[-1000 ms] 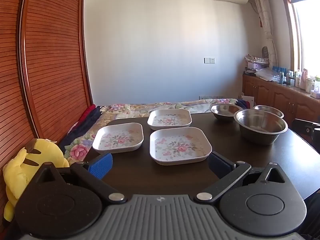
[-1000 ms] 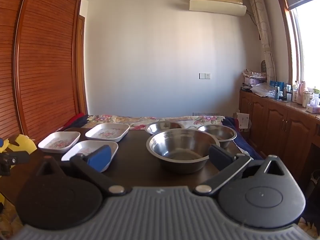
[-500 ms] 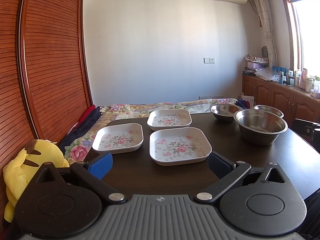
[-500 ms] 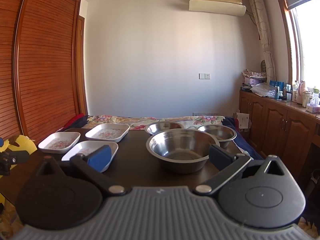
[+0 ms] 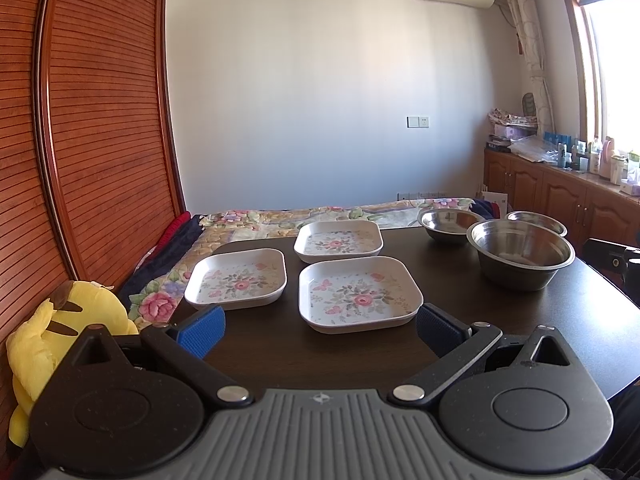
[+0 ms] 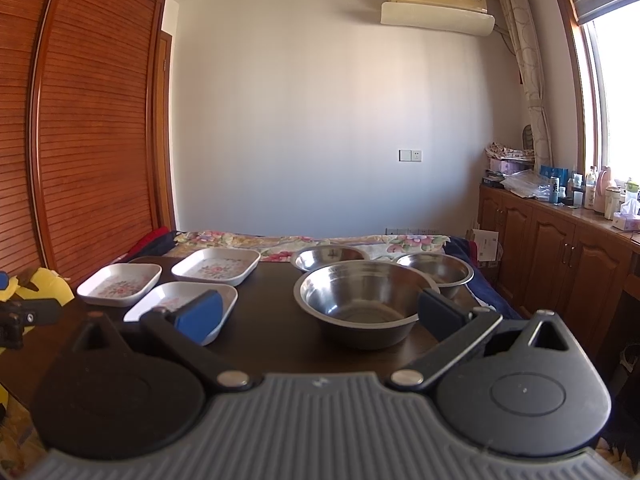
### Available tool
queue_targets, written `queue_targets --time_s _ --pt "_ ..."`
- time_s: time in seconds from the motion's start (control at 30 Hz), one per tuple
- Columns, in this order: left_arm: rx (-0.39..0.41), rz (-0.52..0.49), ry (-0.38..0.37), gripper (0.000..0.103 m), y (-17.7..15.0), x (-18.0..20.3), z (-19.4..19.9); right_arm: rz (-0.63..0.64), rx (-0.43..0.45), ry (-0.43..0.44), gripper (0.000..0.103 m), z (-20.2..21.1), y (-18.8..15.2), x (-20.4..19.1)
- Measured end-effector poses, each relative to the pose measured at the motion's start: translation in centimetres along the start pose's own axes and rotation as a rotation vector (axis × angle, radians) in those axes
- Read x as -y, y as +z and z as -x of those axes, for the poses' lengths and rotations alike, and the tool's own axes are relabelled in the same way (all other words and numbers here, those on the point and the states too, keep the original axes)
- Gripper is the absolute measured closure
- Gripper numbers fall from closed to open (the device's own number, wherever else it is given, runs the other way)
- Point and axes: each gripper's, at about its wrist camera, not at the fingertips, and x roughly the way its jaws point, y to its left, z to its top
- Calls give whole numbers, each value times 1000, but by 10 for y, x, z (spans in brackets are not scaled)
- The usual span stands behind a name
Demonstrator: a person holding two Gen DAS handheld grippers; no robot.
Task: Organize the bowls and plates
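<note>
Both the left gripper [image 5: 320,326] and right gripper [image 6: 320,314] hold their fingers spread empty above the worktop [image 5: 520,320], facing three floral plates [image 5: 360,296] and three steel bowls [image 6: 360,300].

Left gripper [image 5: 320,330] and right gripper [image 6: 320,312] — both spread wide.

far small bowl [image 5: 536,221] half hidden behind big bowl [image 5: 522,252]; counter bottles [image 6: 592,194] too small to id.

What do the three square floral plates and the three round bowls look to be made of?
The nearest plate, left plate and far plate look like melamine or glazed ceramic: white, smooth, printed flowers; which one is unclear. The large bowl and two smaller bowls look like stainless steel: grey, shiny, reflecting light.
</note>
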Motion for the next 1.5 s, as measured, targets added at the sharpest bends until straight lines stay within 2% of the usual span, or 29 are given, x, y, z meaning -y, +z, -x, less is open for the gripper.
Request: queue_targets --time_s 1.07,1.4,1.5 --pt "-4 -5 -1 0 -4 3 -3 -8 -5 1 0 1 -1 0" --pt "-35 9 -3 0 -11 -2 -10 -1 -17 9 0 -2 -5 -4" --pt "-53 14 17 0 -13 -4 -14 2 -24 22 0 -6 -5 -7"
